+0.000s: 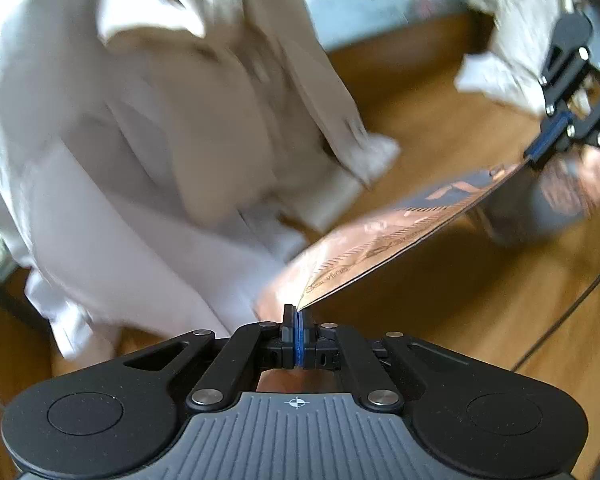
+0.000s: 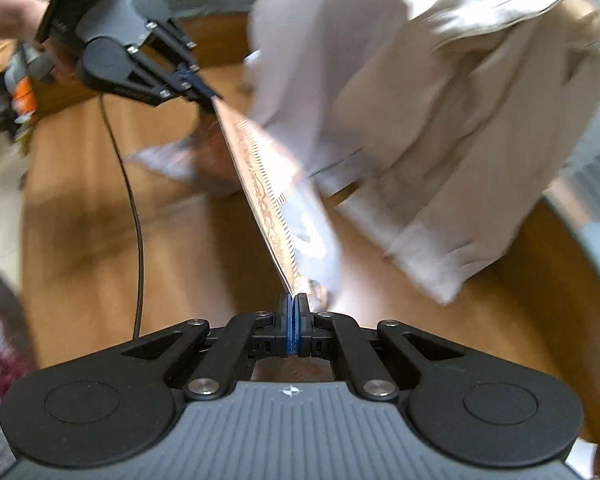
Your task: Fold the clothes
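Left gripper (image 1: 297,316) clenched on the near corner of a thin printed board (image 1: 384,240); right gripper (image 2: 295,300) clamped on the opposite corner, so the board spans stiffly between the two, tilted on edge above the tabletop (image 1: 440,300).

Largest first, all placed against the board:
- Wooden tabletop: spread beneath and around it, mostly bare on the side away from the cloth.
- White shirt (image 1: 148,128): the task's garment, heaped and hanging in loose folds just beside the board's upper face, collar uppermost, one cuff (image 1: 374,156) trailing to the tabletop near the board's middle. Blurred; whether cloth touches the board cannot be told.
- Second pale piece of cloth (image 1: 508,40): beyond the board's far end, behind the right gripper. Sleeve of the same shirt or not, unclear.
- Black cable (image 2: 134,216): running along the tabletop on the board's bare side, well apart from the cloth.

Likely step: bringing the board to the shirt as a folding guide. Best done by keeping both corners level and the pinch even, so no bowing or twisting; laying it flat on the back panel, centred below the collar, only after the heap is spread out. In the way: the bunched fabric itself and the trailing cuff, apt to catch under the board's edge. Cable worth keeping clear of.
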`<state>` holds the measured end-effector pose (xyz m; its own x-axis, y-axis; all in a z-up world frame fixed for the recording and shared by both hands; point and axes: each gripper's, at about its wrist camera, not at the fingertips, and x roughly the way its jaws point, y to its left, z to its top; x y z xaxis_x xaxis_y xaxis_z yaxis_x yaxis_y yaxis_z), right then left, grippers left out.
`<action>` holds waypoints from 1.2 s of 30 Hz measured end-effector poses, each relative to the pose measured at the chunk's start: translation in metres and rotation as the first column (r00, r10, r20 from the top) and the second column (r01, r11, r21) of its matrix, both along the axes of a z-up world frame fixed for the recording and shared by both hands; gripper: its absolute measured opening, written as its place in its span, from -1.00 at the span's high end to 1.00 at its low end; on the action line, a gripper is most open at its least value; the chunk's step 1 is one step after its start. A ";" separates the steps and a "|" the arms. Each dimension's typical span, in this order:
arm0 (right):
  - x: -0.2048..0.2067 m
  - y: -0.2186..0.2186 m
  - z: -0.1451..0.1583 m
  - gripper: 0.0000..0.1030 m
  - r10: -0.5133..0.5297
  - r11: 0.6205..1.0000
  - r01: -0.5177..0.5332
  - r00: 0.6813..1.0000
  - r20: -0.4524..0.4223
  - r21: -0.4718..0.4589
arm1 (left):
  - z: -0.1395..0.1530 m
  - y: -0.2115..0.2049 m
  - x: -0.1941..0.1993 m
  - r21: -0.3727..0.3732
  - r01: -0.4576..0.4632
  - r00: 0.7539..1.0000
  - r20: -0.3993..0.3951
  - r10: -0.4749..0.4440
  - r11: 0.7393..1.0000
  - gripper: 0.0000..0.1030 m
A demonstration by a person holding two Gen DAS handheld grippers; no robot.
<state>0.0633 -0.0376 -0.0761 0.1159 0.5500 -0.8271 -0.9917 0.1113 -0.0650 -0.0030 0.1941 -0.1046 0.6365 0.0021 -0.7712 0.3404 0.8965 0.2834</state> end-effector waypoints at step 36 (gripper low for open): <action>0.011 -0.067 -0.072 0.49 -0.252 0.965 0.213 0.920 -0.302 -0.155 | -0.051 0.057 -0.099 -0.451 -0.595 0.801 -0.264 0.537 0.665 -0.17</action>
